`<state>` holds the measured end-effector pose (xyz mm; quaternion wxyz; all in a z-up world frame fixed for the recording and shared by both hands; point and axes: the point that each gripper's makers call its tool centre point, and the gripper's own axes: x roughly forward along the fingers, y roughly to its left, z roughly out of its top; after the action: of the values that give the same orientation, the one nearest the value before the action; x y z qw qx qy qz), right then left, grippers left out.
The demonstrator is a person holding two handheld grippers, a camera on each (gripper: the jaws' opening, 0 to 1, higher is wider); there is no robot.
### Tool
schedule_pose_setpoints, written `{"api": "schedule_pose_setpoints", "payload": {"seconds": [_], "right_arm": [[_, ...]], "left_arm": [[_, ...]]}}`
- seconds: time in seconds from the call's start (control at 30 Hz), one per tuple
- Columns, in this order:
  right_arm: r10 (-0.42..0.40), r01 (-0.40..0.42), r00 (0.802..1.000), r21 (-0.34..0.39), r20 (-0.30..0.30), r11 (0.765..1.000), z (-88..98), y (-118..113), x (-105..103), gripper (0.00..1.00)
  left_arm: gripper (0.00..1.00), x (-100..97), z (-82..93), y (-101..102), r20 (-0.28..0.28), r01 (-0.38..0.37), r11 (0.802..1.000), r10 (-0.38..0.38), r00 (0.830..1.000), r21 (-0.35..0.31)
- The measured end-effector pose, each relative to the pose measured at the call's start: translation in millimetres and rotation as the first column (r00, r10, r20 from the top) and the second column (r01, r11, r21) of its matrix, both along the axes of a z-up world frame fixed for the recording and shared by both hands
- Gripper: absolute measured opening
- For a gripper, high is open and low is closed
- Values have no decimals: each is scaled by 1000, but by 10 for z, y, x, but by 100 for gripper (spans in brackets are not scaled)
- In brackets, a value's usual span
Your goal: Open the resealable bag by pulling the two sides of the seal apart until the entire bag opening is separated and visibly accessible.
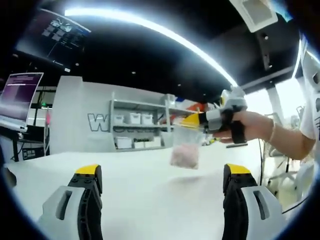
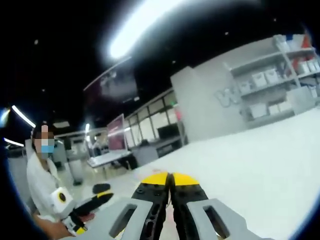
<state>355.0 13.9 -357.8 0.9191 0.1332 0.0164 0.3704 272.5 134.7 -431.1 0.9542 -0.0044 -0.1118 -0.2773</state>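
**Mia:** Left gripper view first. What is the biggest thing?

**Ben:** The big white table point(image 1: 150, 175). It goes all the way across. Behind the table stands a grey wall with big letters, and a white shelf point(image 1: 137, 130) full of little white boxes.

**Mia:** Where is the bag?

**Ben:** The clear bag point(image 1: 185, 147) hangs in the air just above the table, in front of the shelf. Something pink sits in the bottom of it. It does not touch the table.

**Mia:** Who holds it up?

**Ben:** The right gripper point(image 1: 192, 120) comes in over the far side of the table. A person's hand point(image 1: 250, 125) holds that gripper. Its yellow tips pinch the top edge of the bag.

**Mia:** And the left gripper point(image 1: 162, 172)?

**Ben:** Its two jaws are spread wide apart over the table. Nothing is between them. The bag is well past them.

**Mia:** Now the right gripper view?

**Ben:** The right gripper's point(image 2: 170, 180) jaws are squeezed together, above the table point(image 2: 260, 170). The bag is too hard to make out there. The left gripper point(image 2: 95, 200) is off beside the table, and its jaws are apart. A person in white point(image 2: 42, 185) holds it. A screen point(image 2: 116, 132) glows far behind the table.
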Motion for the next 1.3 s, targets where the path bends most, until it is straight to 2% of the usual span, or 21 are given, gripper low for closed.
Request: {"api": "schedule_pose_setpoints", "payload": {"seconds": [0.2, 0.4, 0.57, 0.73, 0.93, 1.3], "right_arm": [[-10, 10, 1000, -12, 6, 1000, 28, -1, 71, 0], [-18, 18, 1000, -21, 0, 1000, 7, -15, 160, 0], [-24, 24, 1000, -15, -10, 1000, -10, -27, 194, 0], [-33, 33, 999, -16, -18, 999, -23, -47, 268, 0], [-41, 40, 999, -22, -21, 999, -28, -58, 337, 0], [-61, 60, 998, -35, -26, 998, -21, -87, 509, 0]], "left_arm": [[99, 3, -27, -17, 0, 1, 1000, -1, 1000, 18], [99, 12, 19, 35, -9, 4, 999, -5, 1000, -37], [99, 18, -17, 9, -11, 7, 1000, -7, 1000, -16], [99, 25, -4, 27, -17, 9, 999, -10, 1000, -37], [98, 27, -20, 15, -15, 6, 1000, -7, 1000, -23], [98, 25, -6, 28, -12, 6, 999, -6, 1000, -36]]}}
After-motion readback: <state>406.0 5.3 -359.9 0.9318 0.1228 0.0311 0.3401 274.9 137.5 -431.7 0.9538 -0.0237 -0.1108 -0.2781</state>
